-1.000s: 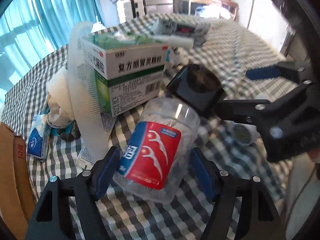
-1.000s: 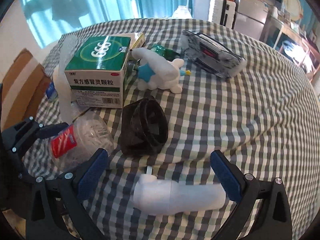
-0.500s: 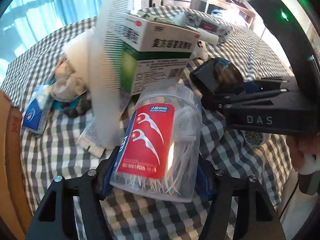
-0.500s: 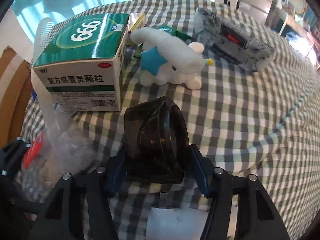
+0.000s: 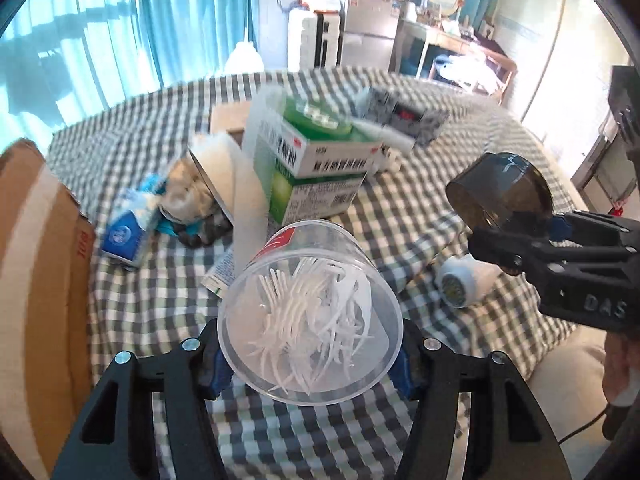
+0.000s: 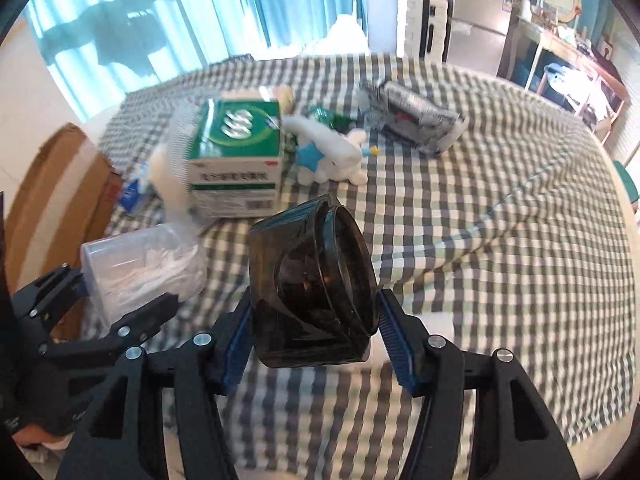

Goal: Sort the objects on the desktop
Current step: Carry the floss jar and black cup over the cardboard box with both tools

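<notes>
Left gripper (image 5: 310,354) is clamped on a clear plastic jar (image 5: 309,311) full of white floss picks, blue pads pressed against both sides. That jar is held up off the checkered tablecloth (image 5: 420,208), tipped so its flat end faces the camera, with a bit of red label showing on the far side.

Right gripper (image 6: 314,338) is squeezed onto a dark see-through box (image 6: 312,280), also up in the air. From the left wrist view you can see that same box (image 5: 502,188) off to the right, raised above the cloth, with the black gripper frame behind it.

Down on the table: a green and white medicine box (image 5: 316,170) sits in the middle, far from both grippers. A white comb (image 5: 250,184) leans against its left side. Left of that there's a blue tissue pack (image 5: 124,230) and some crumpled white stuff I can't really make out. A white plush toy with a blue star (image 6: 328,156) lies just right of the medicine box, and further right is a grey and black packet (image 6: 416,118). A white tube-shaped thing (image 5: 466,284) lies on the cloth near the right, under the dark box. A cardboard box (image 5: 36,280) stands at the left edge of the table.

Both views are a little blurry.
</notes>
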A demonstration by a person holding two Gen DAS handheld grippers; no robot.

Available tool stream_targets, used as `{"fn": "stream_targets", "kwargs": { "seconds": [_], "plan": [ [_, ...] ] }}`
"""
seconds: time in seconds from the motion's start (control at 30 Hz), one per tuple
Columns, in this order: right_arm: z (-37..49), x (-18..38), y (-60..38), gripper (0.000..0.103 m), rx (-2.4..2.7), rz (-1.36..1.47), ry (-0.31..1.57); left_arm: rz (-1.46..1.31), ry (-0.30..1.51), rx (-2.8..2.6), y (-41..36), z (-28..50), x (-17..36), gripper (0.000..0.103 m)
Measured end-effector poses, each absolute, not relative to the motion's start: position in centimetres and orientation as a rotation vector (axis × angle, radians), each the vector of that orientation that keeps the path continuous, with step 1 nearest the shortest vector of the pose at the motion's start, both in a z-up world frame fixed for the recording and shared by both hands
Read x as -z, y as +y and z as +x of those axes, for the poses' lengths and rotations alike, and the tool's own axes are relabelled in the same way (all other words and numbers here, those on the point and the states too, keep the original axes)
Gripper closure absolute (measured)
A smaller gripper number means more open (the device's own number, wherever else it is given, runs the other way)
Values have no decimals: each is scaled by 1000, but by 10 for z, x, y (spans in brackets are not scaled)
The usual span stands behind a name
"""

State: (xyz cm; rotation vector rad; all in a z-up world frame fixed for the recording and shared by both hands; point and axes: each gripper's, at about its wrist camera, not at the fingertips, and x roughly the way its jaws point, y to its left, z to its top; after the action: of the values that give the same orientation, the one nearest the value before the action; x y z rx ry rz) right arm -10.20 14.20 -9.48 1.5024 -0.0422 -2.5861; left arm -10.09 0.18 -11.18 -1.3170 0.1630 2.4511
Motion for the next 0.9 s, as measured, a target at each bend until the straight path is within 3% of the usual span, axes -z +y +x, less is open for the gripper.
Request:
{"fn": "stream_targets", "kwargs": {
  "seconds": [0.4,0.9],
  "plan": [
    [-23,24,124,45,2667,1296,-21,-1164,64,-2557,-36,-28,16,41],
    [-9,-49,16,45,2544,1057,103,-987,-60,-2815,-134,-20,-81,41]
  ]
}}
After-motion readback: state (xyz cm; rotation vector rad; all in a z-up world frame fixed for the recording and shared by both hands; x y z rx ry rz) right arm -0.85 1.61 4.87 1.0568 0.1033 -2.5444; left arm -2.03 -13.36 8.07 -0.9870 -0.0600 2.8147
